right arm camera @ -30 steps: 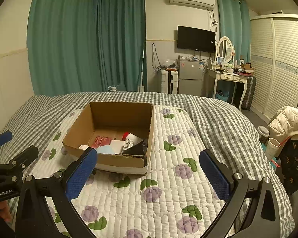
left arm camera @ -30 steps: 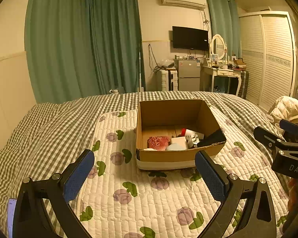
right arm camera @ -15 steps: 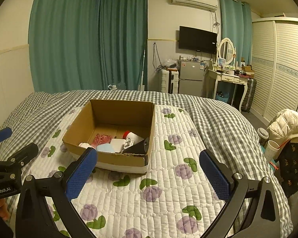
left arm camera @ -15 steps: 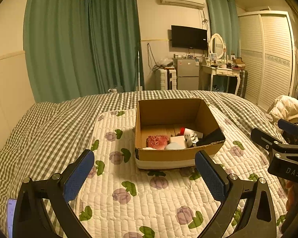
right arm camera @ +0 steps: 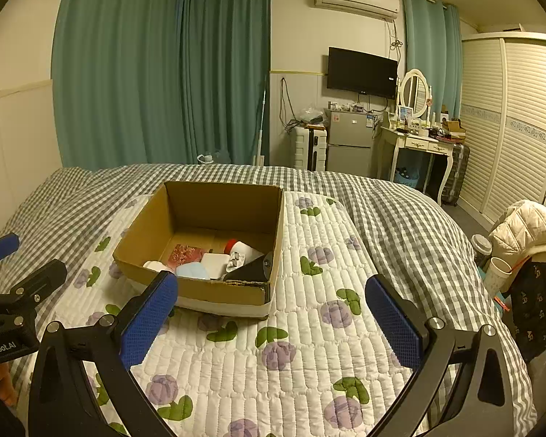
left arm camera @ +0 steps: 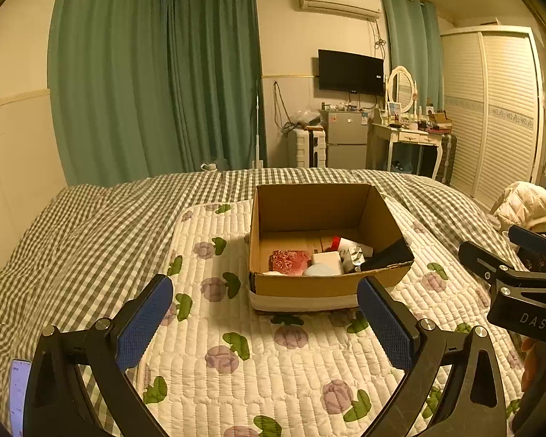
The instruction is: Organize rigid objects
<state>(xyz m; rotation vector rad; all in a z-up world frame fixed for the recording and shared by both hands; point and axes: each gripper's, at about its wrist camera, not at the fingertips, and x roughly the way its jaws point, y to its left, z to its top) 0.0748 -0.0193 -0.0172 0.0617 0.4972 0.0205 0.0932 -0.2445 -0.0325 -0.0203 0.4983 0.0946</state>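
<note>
A cardboard box [left arm camera: 324, 284] sits on a floral quilted pad [left arm camera: 273, 364] spread over a checked bed [left arm camera: 72, 236], toward the middle of the pad, as two hand-held grippers hover short of it. The left gripper [left arm camera: 265, 322] and the right gripper [right arm camera: 271, 317] both hold their blue-padded fingers [left arm camera: 145, 322] spread wide, with nothing between them. Inside the box, bunched against its near wall, lie a red patterned packet [left arm camera: 289, 262], a white block [left arm camera: 327, 259], a pale blue piece [right arm camera: 193, 271], a red-capped white bottle [right arm camera: 242, 249] and a dark wedge-shaped item [right arm camera: 251, 271] in the near right corner. No loose objects show on the pad or the bed around the box. Judging by that, the gathering appears largely done; what may remain is tidying the jumbled contents, though the box floor nearest the camera is hidden by its wall.
</note>
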